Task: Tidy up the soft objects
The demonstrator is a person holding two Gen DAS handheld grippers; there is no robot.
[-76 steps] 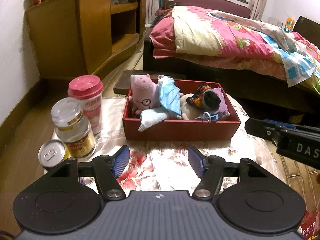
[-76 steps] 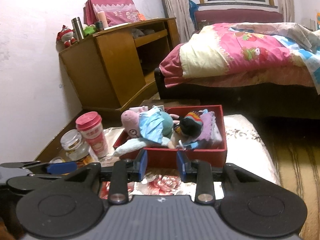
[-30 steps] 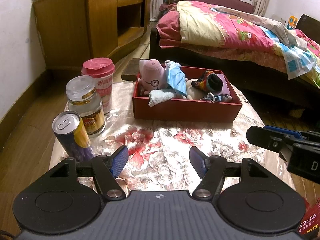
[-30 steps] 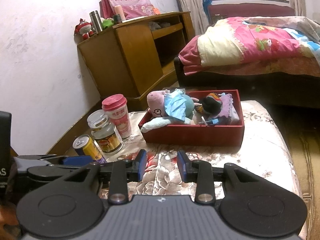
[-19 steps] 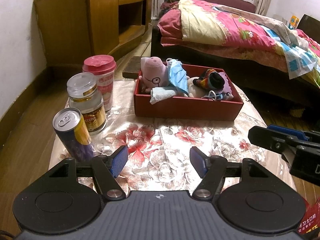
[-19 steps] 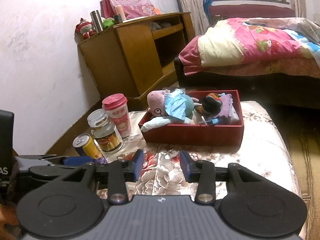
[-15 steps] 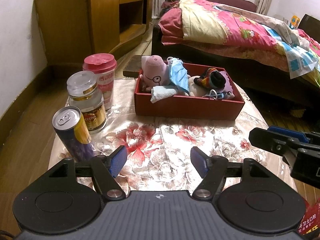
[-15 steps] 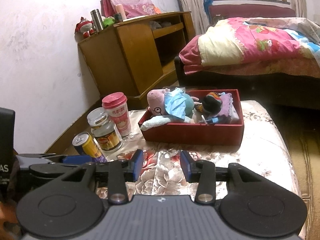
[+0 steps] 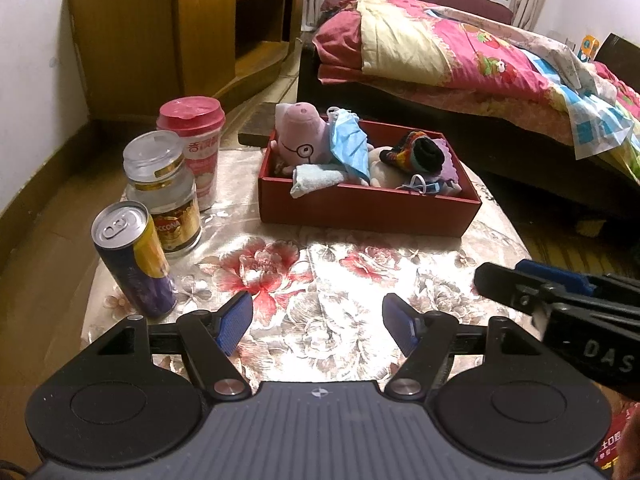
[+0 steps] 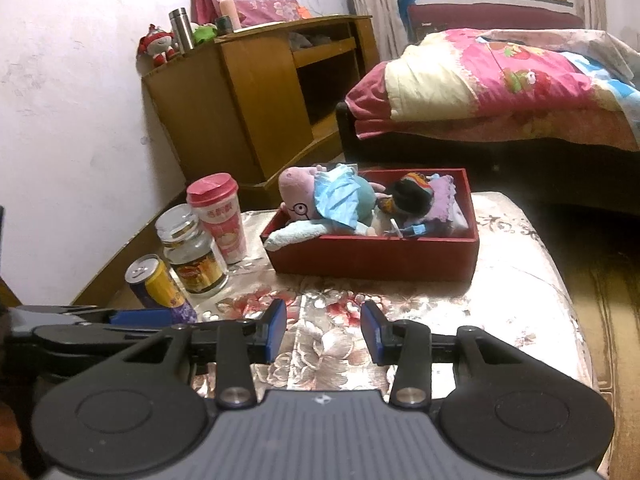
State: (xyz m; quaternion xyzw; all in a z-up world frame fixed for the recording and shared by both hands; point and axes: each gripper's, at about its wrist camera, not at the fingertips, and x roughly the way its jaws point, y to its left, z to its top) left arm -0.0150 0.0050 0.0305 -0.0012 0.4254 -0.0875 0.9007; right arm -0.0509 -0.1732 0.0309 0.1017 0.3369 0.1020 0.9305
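the soft things all lie in the red box (image 9: 368, 208) at the far side of the bench (image 9: 320, 280): a pink pig plush (image 9: 300, 136) at the box's left end, a blue face mask (image 9: 350, 148) draped over it, a pale blue cloth (image 9: 316, 178) hanging on the front wall, a striped knit piece (image 9: 416, 152) to the right. all look light, limp and unbreakable; the plush is best pinched at its snout or body, the cloth at a bunched fold. both the left hand-held gripper (image 9: 318, 320) and the right hand-held gripper (image 10: 323, 330) hover spread and empty, well short of the box. the right wrist view shows the plush's teal body (image 10: 362, 196) and the cabinet top; the left view shows the can (image 9: 132, 256) nearer, left of the box.
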